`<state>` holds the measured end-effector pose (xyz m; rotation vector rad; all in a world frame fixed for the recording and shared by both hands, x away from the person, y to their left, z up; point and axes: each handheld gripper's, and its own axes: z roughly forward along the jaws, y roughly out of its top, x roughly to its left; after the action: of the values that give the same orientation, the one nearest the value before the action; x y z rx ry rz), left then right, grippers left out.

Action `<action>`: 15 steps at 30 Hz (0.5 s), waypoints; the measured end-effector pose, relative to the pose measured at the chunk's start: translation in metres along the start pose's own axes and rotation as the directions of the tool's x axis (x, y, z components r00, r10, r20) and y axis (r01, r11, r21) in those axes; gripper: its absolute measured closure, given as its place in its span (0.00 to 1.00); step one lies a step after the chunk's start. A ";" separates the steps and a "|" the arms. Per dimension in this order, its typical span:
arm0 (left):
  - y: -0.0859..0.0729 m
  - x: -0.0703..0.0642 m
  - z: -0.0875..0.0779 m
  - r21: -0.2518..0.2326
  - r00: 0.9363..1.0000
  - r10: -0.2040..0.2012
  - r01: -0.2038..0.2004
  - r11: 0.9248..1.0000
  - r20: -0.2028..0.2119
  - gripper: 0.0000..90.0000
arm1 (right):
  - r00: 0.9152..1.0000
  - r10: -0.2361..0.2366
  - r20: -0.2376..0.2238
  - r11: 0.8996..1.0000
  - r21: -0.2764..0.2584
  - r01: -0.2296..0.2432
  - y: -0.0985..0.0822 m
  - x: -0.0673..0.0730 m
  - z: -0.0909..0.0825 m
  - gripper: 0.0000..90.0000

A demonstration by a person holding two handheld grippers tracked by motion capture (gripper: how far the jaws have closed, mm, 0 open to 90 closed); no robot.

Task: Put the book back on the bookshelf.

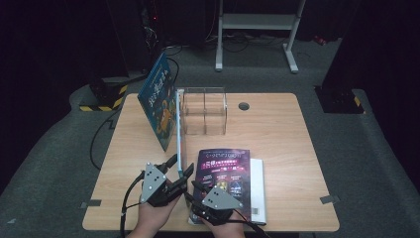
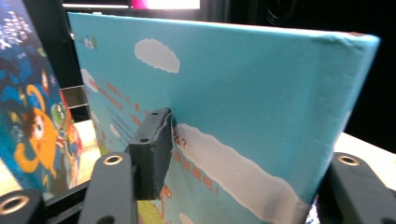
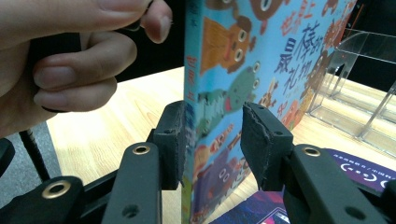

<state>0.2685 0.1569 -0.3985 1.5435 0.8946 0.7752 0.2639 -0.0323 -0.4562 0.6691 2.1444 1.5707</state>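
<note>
Both forearms enter from the bottom edge of the high view, close together at lower centre. The left hand (image 1: pixel 151 215) wraps the left gripper (image 1: pixel 182 174), whose black jaws point toward the upper right of the frame, slightly spread. Just to its right, the right hand (image 1: pixel 224 229) holds the right gripper (image 1: pixel 190 191), angled up and left. In the right gripper view, its jaws stand partly apart at lower centre, with curled fingers (image 3: pixel 74 74) of the left hand at the upper left.
</note>
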 end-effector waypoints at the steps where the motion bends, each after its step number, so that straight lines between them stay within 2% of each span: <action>1: 0.000 0.001 -0.001 -0.003 1.000 0.001 -0.001 1.000 -0.006 0.53 | 1.000 -0.004 -0.002 1.000 -0.004 0.004 0.000 0.000 -0.001 0.67; 7: -0.001 0.007 -0.007 -0.008 1.000 0.001 -0.001 1.000 -0.028 0.61 | 1.000 -0.003 -0.003 1.000 -0.010 0.003 -0.003 -0.002 -0.010 0.66; 15: -0.001 0.011 -0.012 -0.005 0.998 0.016 -0.016 1.000 -0.058 0.65 | 0.998 0.014 0.062 1.000 -0.012 -0.013 -0.008 -0.022 -0.026 0.66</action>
<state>0.2632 0.1721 -0.3980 1.5319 0.9227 0.8370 0.2656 -0.0672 -0.4559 0.7205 2.0888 1.5481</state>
